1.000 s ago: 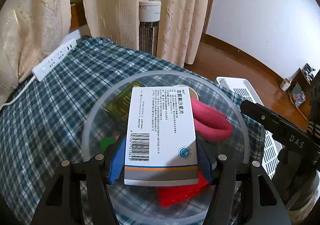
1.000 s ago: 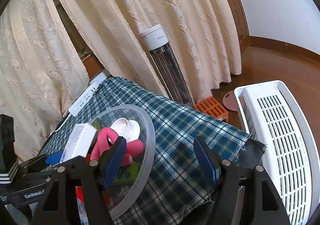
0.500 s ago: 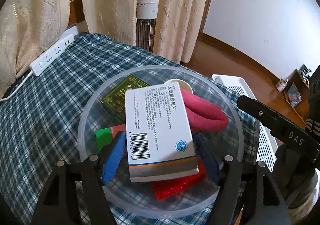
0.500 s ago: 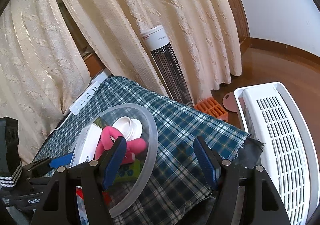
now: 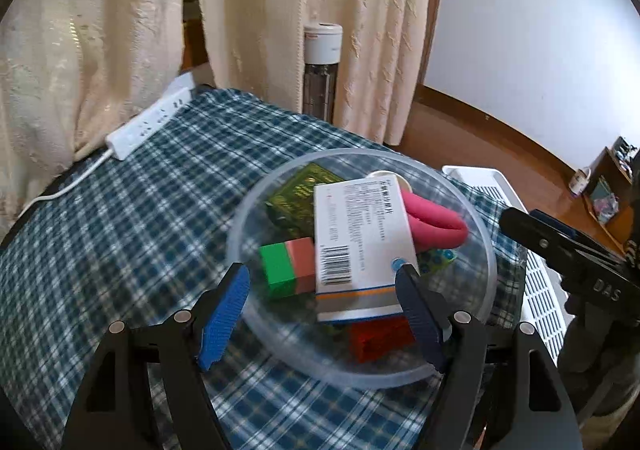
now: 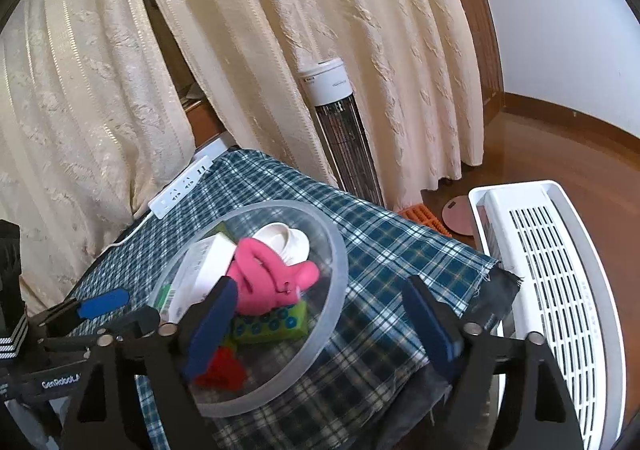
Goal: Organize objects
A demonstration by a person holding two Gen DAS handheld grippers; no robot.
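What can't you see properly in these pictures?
- Left wrist view: the red block is partly covered by the white medicine box.
- Left wrist view: the box's small print is too blurred to read.
- Right wrist view: the green dotted box lies partly under the pink thing.
- Both views: the person holding the grippers is cut off by the edges.

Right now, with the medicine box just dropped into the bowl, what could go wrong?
The white medicine box lies tilted atop the pile, so it may slide. The clear bowl sits near the tablecloth's edge above the white rack; a nudge could tip it off. The left claw, jaws just opened, hangs close to the box and could snag it.
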